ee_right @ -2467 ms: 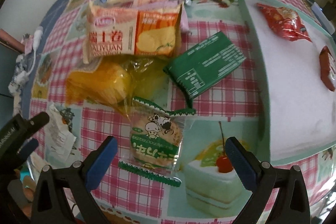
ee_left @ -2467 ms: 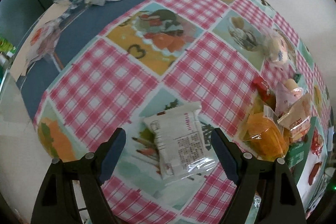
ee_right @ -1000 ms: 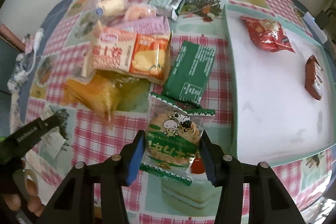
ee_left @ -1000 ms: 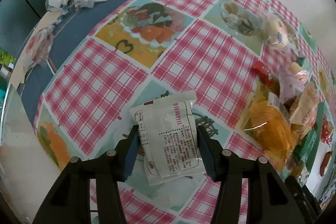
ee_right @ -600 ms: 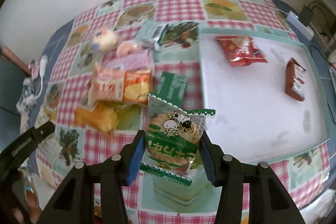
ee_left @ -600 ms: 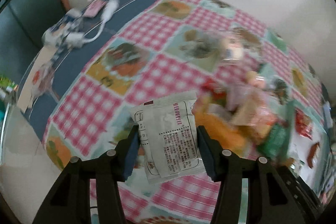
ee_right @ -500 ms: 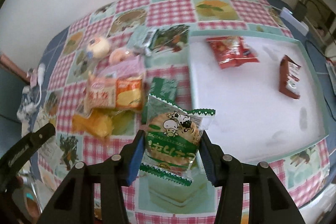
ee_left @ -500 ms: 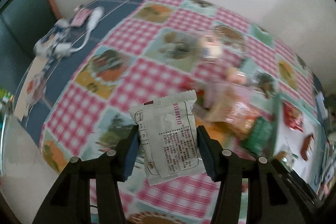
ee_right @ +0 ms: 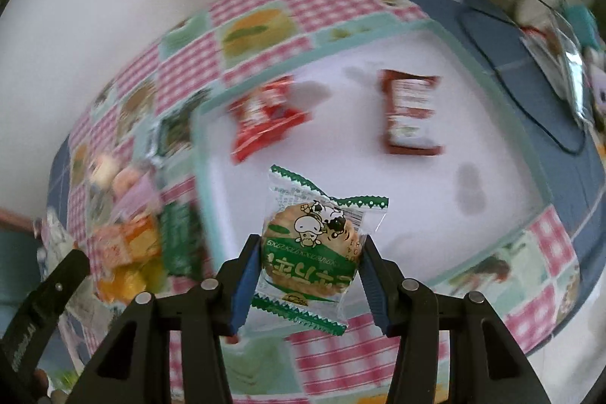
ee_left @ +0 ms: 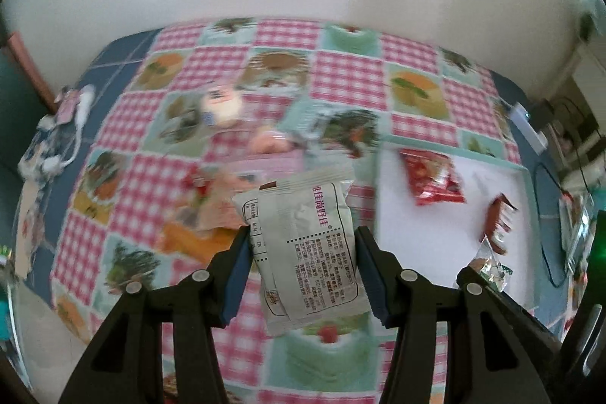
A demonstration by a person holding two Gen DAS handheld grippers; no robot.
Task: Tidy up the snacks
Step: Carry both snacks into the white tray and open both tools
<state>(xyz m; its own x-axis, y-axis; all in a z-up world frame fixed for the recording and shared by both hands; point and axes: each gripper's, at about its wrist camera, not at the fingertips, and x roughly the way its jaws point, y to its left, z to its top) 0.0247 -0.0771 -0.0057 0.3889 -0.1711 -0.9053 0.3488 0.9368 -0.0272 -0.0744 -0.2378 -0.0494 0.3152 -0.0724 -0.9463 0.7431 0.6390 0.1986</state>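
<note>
My left gripper [ee_left: 303, 271] pinching a crinkly white foil sachet [ee_left: 305, 248] above the checked tablecloth [ee_left: 341, 70], my right gripper [ee_right: 308, 275] clamping a round green cow-print cracker packet [ee_right: 314, 252] over the white mint-rimmed tray [ee_right: 492, 63], glossy red wrappers [ee_right: 265, 116] lying inside it

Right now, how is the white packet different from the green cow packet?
The white foil packet with printed text is plain, oblong and opaque; the green cow biscuit packet is colourful, with clear film showing a round biscuit. The left gripper holds the white one, the right gripper the green one. Both hang clamped above the table.
</note>
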